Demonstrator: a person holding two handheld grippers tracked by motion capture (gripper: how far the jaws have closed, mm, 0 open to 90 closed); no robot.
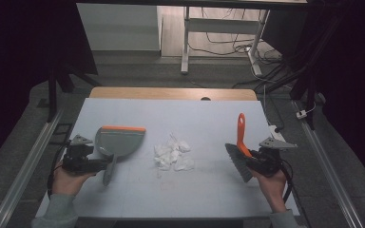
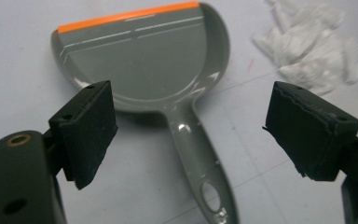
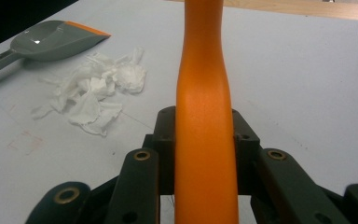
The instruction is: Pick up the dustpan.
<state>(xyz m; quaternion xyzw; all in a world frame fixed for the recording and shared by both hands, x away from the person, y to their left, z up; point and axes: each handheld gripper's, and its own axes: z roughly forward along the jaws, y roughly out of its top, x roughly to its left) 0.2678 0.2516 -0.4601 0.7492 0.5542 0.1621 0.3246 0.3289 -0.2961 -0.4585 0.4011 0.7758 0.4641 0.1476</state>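
At the lower left of the high view a hand [image 1: 65, 183] holds the left gripper [image 1: 102, 165] low over the white table [image 1: 204, 118], its tip just beside the handle of a grey dustpan [image 1: 119, 142]. The dustpan lies flat at the left centre of the table, its orange lip toward the far edge and its handle pointing back toward the person. In the left gripper view the two black jaws stand wide apart, one at the left of the frame and one at the right, with the dustpan [image 2: 149, 60] and its handle lying between them on the table; the pads touch nothing. The left gripper [image 2: 190, 133] is open.

In the middle of the high view sits a small heap of torn white paper scraps [image 1: 173, 156], well apart from the dustpan on its left and the brush on its right. The same scraps [image 2: 317, 46] show at the upper right of the left gripper view, and the scraps [image 3: 93, 93] sit left of centre in the right gripper view, near the dustpan [image 3: 46, 39] at the upper left.

At the right of the high view a hand [image 1: 272, 183] holds the right gripper [image 1: 255, 161], which is clamped on a brush [image 1: 240, 149]. Its orange handle points toward the far edge and its dark bristles toward the near edge. In the right gripper view the right gripper [image 3: 206, 140] has both jaws pressed against the sides of the brush [image 3: 205, 93].
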